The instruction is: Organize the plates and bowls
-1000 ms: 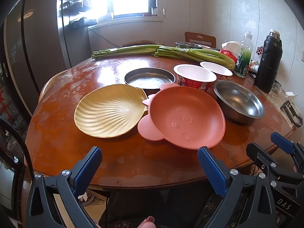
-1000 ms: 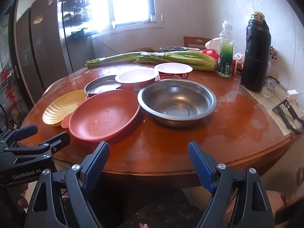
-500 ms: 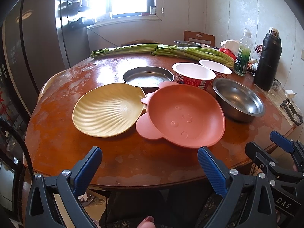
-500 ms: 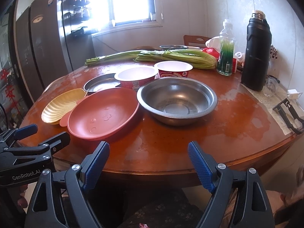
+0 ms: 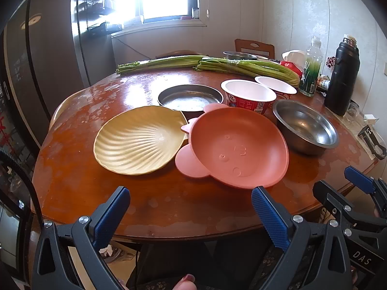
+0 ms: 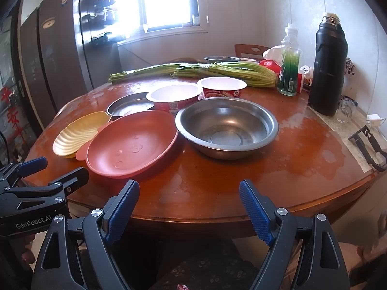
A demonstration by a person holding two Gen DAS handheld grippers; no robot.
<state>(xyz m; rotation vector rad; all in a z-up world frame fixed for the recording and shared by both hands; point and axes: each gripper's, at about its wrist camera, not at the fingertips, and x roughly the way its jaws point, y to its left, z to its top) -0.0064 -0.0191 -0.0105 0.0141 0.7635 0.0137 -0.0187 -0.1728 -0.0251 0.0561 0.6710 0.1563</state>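
Observation:
On the round wooden table [image 5: 72,183] lie a yellow shell-shaped plate [image 5: 140,140] [image 6: 77,130], a pink bear-faced plate [image 5: 237,149] [image 6: 130,147], a steel bowl [image 5: 304,128] [image 6: 227,125], a shallow steel dish [image 5: 189,97] [image 6: 128,106] and two white-and-red paper bowls [image 5: 246,94] [image 6: 174,96] [image 5: 275,85] [image 6: 221,85]. My left gripper [image 5: 191,210] is open at the near table edge, in front of the two plates. My right gripper [image 6: 189,205] is open too, in front of the steel bowl, holding nothing.
Long green vegetable bundles [image 5: 205,64] lie across the far side. A black flask [image 6: 327,67], a green bottle [image 6: 289,65], a small glass [image 6: 346,111] and a black stand [image 6: 368,145] sit at the right. A fridge [image 5: 36,60] stands left, a chair [image 5: 254,47] behind.
Both grippers have moved slightly forward and up over the near table edge, still open. The dishes have not moved.

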